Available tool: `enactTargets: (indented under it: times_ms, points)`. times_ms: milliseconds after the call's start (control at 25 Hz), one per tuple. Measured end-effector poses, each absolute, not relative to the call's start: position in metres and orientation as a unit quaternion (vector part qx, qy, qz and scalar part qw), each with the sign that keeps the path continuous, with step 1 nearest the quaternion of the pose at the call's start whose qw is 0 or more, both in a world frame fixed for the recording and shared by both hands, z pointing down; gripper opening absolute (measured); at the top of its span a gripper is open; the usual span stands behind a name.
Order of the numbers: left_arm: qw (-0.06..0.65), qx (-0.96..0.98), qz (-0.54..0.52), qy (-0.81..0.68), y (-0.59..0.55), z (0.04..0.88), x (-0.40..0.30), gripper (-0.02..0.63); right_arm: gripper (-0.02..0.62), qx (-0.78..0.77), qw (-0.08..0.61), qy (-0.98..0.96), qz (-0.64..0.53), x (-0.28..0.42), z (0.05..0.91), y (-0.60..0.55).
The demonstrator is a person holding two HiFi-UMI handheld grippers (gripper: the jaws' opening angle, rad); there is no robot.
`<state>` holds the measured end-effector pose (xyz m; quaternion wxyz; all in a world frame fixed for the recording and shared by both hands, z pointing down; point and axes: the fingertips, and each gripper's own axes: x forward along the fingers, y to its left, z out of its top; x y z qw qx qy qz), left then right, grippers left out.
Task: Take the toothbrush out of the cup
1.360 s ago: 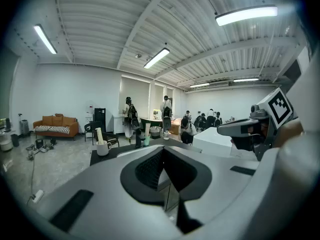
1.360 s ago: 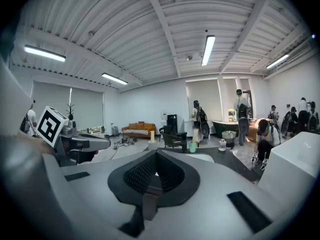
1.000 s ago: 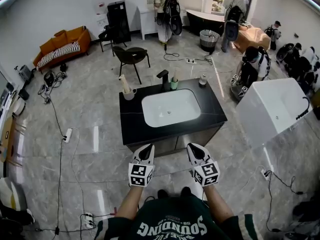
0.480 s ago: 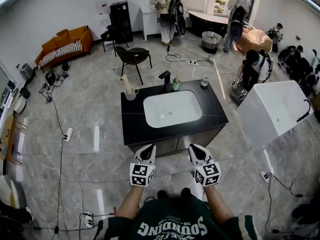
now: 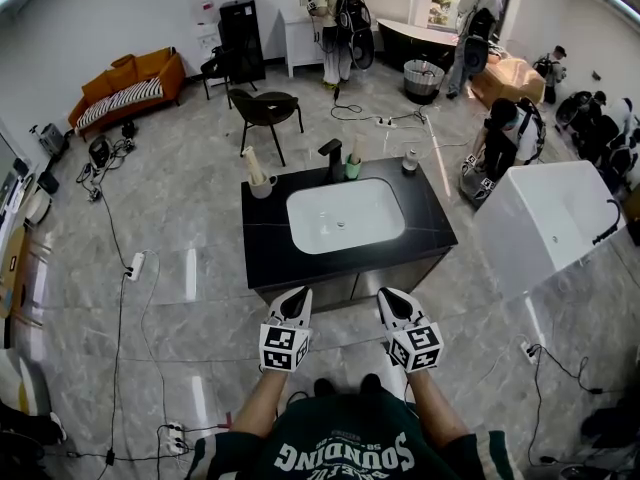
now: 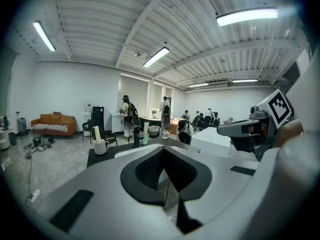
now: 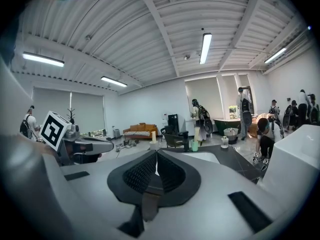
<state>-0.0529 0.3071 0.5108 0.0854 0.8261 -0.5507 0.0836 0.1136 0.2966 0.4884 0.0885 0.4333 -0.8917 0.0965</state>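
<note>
We hold the left gripper (image 5: pixel 296 298) and right gripper (image 5: pixel 388 298) closed on nothing, short of the counter (image 5: pixel 270 253), and judge the toothbrush (image 5: pixel 252 166), apparently the pale stick leaning in the white cup (image 5: pixel 262 188) at its far-left corner, light, stiff and best pinched high on its shaft.

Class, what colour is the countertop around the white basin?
Black countertop, clearest in the head view.

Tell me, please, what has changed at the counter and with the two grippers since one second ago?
Nothing visibly changed. The left gripper and right gripper stay shut and empty, short of the counter. The white cup and green cup stand on it as before, behind the sink.
</note>
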Motion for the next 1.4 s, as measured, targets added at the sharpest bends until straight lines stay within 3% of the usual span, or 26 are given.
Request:
enactTargets:
  times_ms: [800,1400]
  points:
    - [0.101,0.833,0.086,-0.537,0.281,0.525,-0.063,0.011,0.041,0.444,0.093,-0.883,0.118,0.103,0.501,0.274]
    - [0.118,0.813,0.098,-0.561,0.132,0.541,-0.079,0.011,0.041,0.42,0.083,-0.893,0.136,0.085,0.511,0.11]
